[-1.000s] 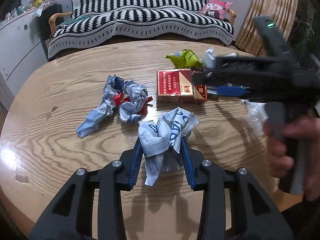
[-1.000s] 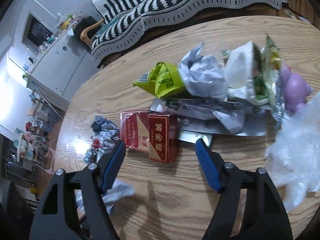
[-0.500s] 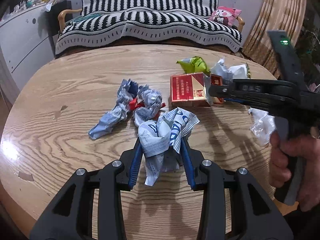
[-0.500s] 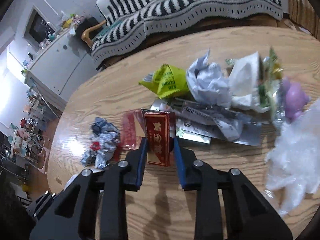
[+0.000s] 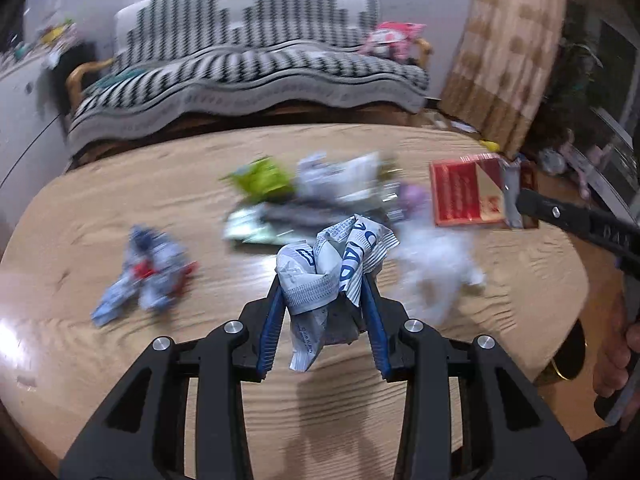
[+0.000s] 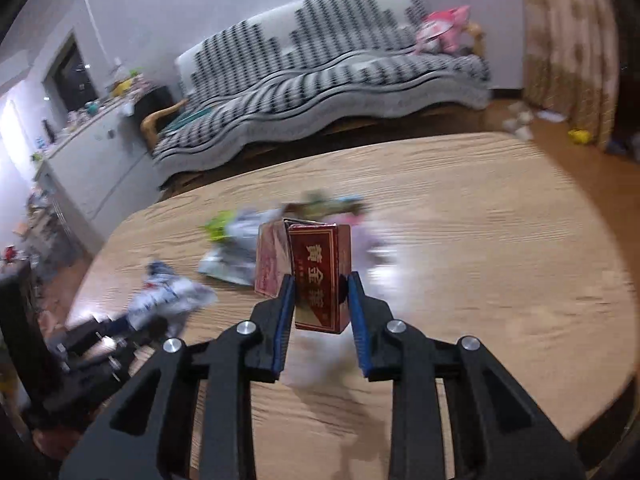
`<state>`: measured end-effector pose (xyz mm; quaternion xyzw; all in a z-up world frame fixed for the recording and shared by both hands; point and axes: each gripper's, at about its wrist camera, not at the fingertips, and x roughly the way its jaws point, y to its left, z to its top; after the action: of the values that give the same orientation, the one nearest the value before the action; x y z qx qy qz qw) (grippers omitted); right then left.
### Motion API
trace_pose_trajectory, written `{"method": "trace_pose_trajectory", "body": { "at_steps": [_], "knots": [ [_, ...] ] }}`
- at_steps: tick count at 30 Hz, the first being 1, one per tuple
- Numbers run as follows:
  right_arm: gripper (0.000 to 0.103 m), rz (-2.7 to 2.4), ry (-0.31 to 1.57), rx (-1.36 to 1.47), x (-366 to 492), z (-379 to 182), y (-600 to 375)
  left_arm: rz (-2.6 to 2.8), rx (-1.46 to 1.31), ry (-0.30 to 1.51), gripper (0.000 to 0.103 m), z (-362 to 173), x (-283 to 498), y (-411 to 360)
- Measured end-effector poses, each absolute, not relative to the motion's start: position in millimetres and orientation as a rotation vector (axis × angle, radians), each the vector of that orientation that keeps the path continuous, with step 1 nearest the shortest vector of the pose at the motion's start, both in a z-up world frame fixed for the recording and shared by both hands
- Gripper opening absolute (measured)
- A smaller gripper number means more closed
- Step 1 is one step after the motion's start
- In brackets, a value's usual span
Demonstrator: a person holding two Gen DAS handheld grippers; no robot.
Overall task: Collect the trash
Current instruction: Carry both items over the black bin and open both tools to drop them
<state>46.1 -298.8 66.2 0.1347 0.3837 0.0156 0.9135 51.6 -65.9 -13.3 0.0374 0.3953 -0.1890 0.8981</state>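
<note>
Both packs of trash have left the tabletop (image 6: 500,240) since the earlier frames: the red box (image 6: 322,276), which lay flat among the litter one second ago, is now lifted clear of the wood, and the crumpled white-and-blue wrapper (image 5: 332,272) is also carried higher.

The right tongs (image 6: 320,312) are narrowed onto the red box and pinch it at its lower part, so most of the box stands above the pads. The left tongs (image 5: 324,320) are partly closed around the crumpled wrapper, which bulges over the fingertips.

I think the box is the weaker grip. It is held low and it seems to have an open flap at its side, so a fast swing could turn it between the pads or let it slip out. The wrapper is soft; it could squeeze out slowly. Much litter is not collected yet: a blue-and-red wrapper (image 5: 148,284), a green packet (image 5: 260,178) and a clear plastic bag (image 5: 436,268) lie on the tabletop. No bin is visible, so I cannot tell where to carry them.
</note>
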Motion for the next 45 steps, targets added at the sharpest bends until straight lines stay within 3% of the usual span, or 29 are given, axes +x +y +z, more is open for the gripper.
{"method": "trace_pose_trajectory", "body": {
  "at_steps": [15,23,33,42,43,45],
  "knots": [
    [0.027,-0.518,0.802,0.375,-146,30,-588,-0.808,0.185,0.791,0.037,-26,-28,-338],
    [0.027,-0.709,0.918,0.466,-232,-25,-675,-1.001,0.280,0.820,0.037,-61,-89,-458],
    [0.027,-0.710,1.032,0.574,-270,-75,-710,-1.094,0.353,0.852,0.037,-95,-126,-528],
    [0.028,-0.706,1.031,0.626,-267,-80,-717,-1.107,0.364,0.883,0.037,-110,-138,-554],
    [0.032,-0.704,1.023,0.632,-268,-79,-720,-1.110,0.364,0.888,0.037,-111,-139,-557],
    [0.062,-0.707,1.013,0.649,-272,-77,-722,-1.116,0.364,0.897,0.037,-115,-138,-561]
  ]
}}
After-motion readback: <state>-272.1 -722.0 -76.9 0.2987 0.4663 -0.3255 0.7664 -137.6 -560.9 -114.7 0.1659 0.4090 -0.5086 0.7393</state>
